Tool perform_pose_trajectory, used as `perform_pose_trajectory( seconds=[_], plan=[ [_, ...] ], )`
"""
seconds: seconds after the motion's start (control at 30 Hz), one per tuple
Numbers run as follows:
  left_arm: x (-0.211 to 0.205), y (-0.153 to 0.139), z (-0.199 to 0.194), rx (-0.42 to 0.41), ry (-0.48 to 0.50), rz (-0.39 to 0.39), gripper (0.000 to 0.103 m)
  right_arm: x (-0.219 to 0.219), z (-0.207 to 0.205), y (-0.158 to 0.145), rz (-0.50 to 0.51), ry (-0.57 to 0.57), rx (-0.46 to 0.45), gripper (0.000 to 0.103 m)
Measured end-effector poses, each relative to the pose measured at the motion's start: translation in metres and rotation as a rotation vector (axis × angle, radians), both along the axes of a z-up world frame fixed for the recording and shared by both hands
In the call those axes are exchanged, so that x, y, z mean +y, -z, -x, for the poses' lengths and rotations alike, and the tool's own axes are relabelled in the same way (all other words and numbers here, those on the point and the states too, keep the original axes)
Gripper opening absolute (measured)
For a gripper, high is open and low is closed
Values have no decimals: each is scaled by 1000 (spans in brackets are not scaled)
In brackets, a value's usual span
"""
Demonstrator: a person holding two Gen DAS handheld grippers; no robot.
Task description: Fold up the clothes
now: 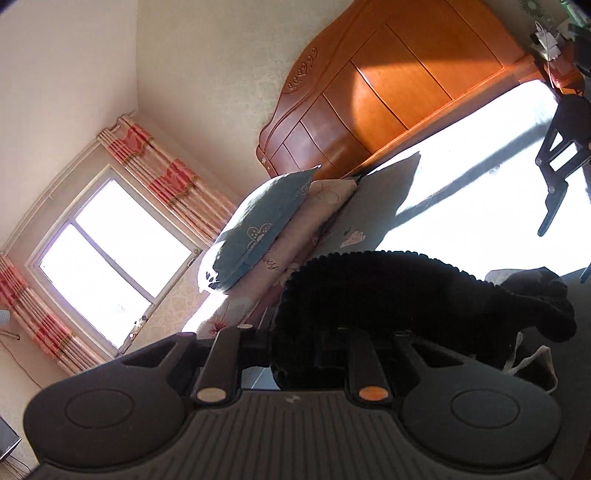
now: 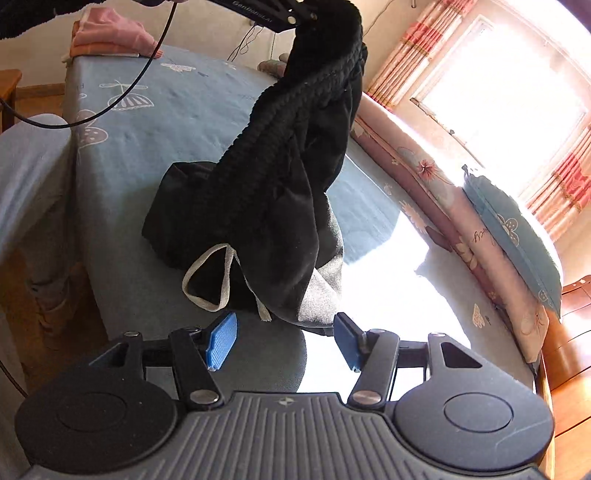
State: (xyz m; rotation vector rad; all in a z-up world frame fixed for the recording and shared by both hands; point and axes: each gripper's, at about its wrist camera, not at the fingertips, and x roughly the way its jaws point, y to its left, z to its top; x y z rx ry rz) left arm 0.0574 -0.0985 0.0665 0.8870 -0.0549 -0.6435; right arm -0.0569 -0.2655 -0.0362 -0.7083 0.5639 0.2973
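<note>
A black garment [image 2: 266,192] with a ribbed waistband and a white drawstring [image 2: 218,277] hangs from above, its lower part bunched on the blue bed sheet [image 2: 147,147]. My left gripper [image 2: 288,16] holds its top at the upper edge of the right wrist view. In the left wrist view the black ribbed cloth [image 1: 388,295] covers the fingertips of my left gripper [image 1: 306,350], shut on it. My right gripper [image 2: 284,339] is open, blue pads [image 2: 221,338] apart, just below the garment's lower edge. The right gripper also shows in the left wrist view [image 1: 561,155].
A blue pillow [image 2: 517,236] and folded pink quilt [image 2: 443,206] lie along the bed's window side. A wooden headboard [image 1: 369,92] stands at one end. Folded pink clothes [image 2: 110,37] sit at the far bed corner. A black cable [image 2: 110,107] hangs across.
</note>
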Motion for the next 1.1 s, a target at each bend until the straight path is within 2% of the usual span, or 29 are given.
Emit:
perform_pose_trajectory(
  seconds=[0.13,0.2,0.3,0.33,0.4,0.43,0.47,0.63,0.7,0.83,1.0,1.1],
  plan=[
    [-4,-12,-7,4,7,9,18,23,-6,24,123,7,-187,63],
    [-5,-15,-8,5,11,8,18,30,-13,31,154,18,-269,65],
    [-5,-15,-9,16,9,8,18,35,-25,44,204,-14,-356,68],
    [-2,-13,-8,22,5,6,18,35,-31,48,218,-13,-344,66],
    [4,-9,-7,29,-4,-8,18,33,-38,47,206,-5,-284,29],
    [8,-6,-7,32,-9,-15,18,30,-39,40,174,2,-247,16],
    [12,-3,-8,42,-17,-15,18,27,-38,32,138,3,-220,14],
    [35,9,-19,131,-41,41,18,6,-27,-30,-156,30,-96,8],
    [45,16,-20,171,-40,67,18,-1,-25,-55,-224,36,-85,8],
    [68,29,-16,226,-33,139,21,-9,-22,-103,-270,48,-95,8],
    [97,43,-10,269,-9,242,24,-9,-33,-150,-316,70,-53,7],
    [112,52,-5,284,23,301,31,0,-36,-169,-297,69,-57,7]
  ],
)
